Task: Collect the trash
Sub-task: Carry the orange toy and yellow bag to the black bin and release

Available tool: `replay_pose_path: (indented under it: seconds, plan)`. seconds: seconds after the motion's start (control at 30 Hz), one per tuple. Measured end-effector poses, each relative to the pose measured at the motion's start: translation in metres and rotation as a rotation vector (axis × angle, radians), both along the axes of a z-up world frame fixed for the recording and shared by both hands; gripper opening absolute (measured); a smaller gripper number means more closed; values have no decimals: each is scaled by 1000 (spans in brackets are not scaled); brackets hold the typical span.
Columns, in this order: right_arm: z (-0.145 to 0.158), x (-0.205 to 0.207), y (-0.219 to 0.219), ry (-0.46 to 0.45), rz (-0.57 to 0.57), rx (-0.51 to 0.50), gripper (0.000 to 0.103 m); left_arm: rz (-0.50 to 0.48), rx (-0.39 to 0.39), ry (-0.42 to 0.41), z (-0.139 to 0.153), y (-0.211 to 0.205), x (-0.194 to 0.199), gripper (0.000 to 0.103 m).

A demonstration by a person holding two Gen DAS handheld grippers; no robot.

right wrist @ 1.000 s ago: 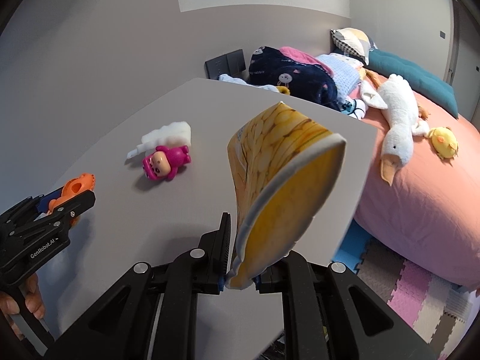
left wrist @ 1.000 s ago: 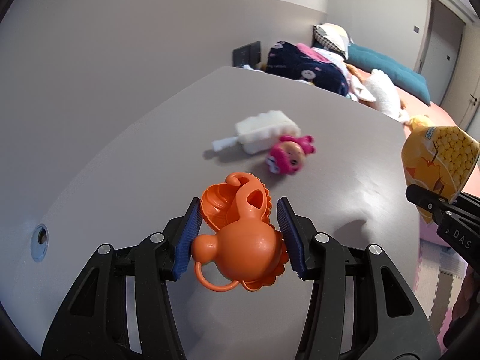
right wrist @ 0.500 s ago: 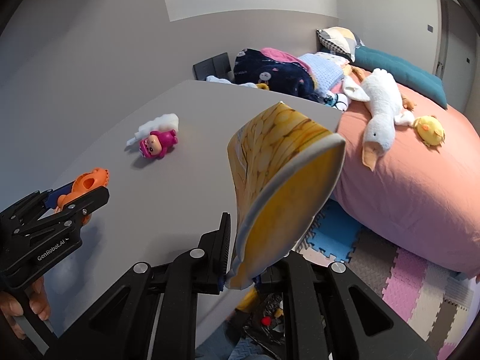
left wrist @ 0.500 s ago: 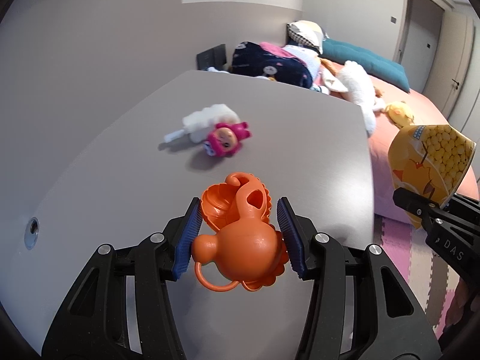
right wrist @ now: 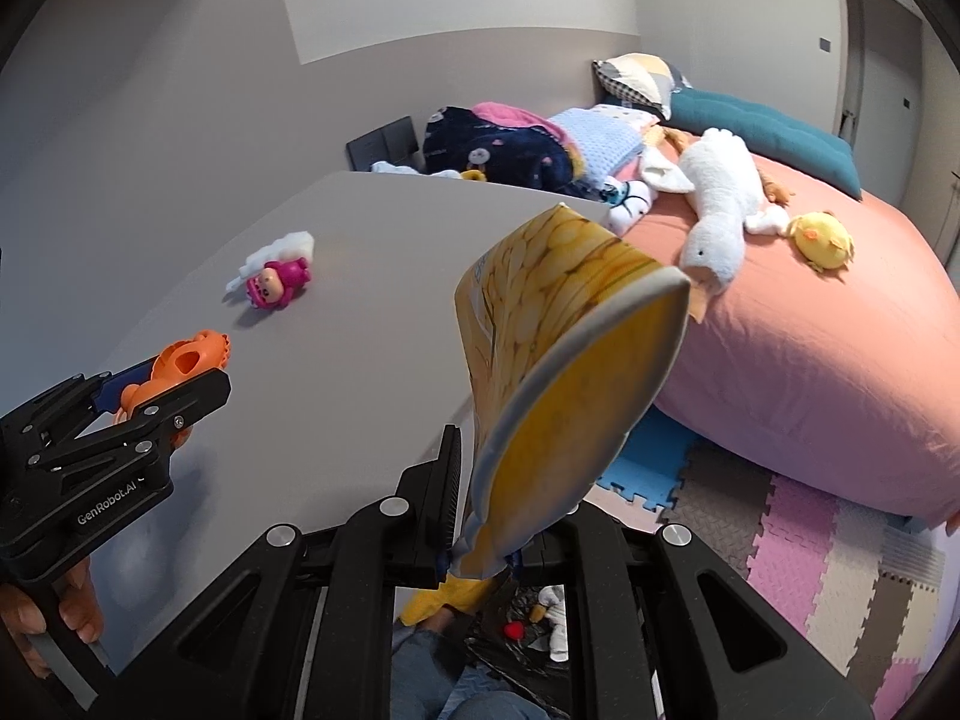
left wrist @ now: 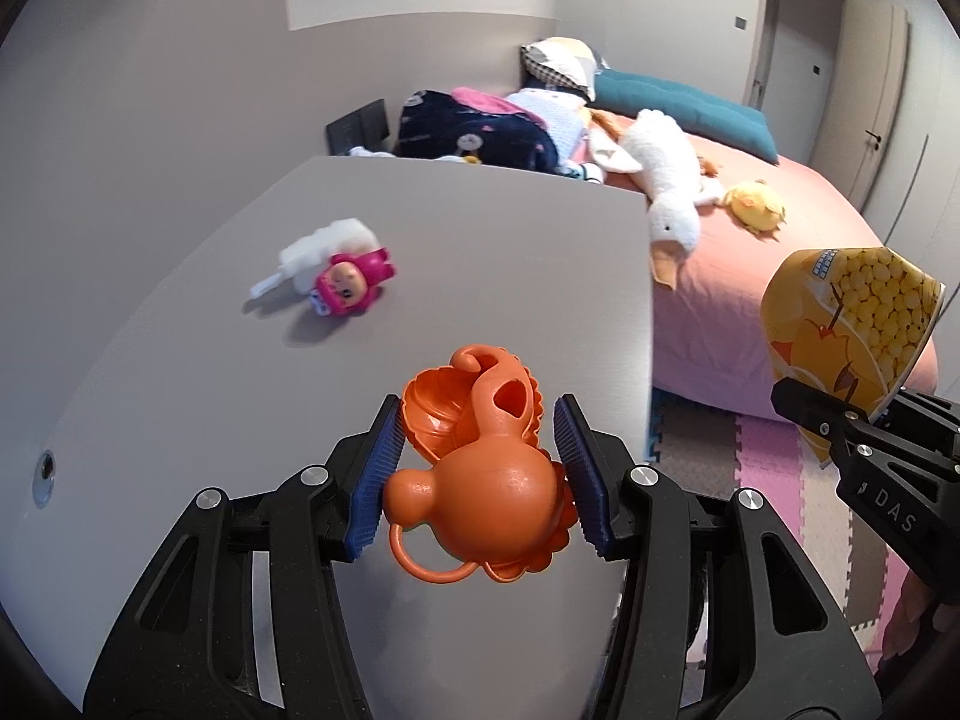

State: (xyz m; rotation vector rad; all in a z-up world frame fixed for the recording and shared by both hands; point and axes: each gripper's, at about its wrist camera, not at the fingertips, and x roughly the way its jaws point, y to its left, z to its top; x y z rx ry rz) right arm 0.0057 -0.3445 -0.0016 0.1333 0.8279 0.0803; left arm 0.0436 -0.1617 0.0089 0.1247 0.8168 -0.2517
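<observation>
My left gripper (left wrist: 477, 468) is shut on an orange plastic toy (left wrist: 480, 468) and holds it above the grey table (left wrist: 480, 276); it also shows in the right wrist view (right wrist: 180, 372). My right gripper (right wrist: 480, 516) is shut on a yellow corn snack bag (right wrist: 558, 360), held upright past the table's right edge; the bag also shows in the left wrist view (left wrist: 852, 324). A pink doll (left wrist: 348, 285) and a white foam piece (left wrist: 318, 249) lie together on the table. A black trash bag (right wrist: 528, 630) with scraps in it lies on the floor below my right gripper.
A bed with a pink cover (right wrist: 810, 330) stands right of the table, with a white goose plush (right wrist: 720, 204), a yellow chick plush (right wrist: 822, 240) and piled clothes (right wrist: 498, 144). Foam floor mats (right wrist: 810, 540) lie between table and bed. The wall runs along the table's left.
Both grippers have moved back and to the right, away from the doll and foam. The snack bag is now off the table's edge, over the floor and trash bag.
</observation>
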Motion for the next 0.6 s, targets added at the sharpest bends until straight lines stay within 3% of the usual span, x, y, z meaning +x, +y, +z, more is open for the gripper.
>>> replay_pose_path:
  seconds: [0.6]
  plan:
    - [-6, -33, -73, 10, -154, 15, 14, -164, 25, 4, -2, -79, -23, 51]
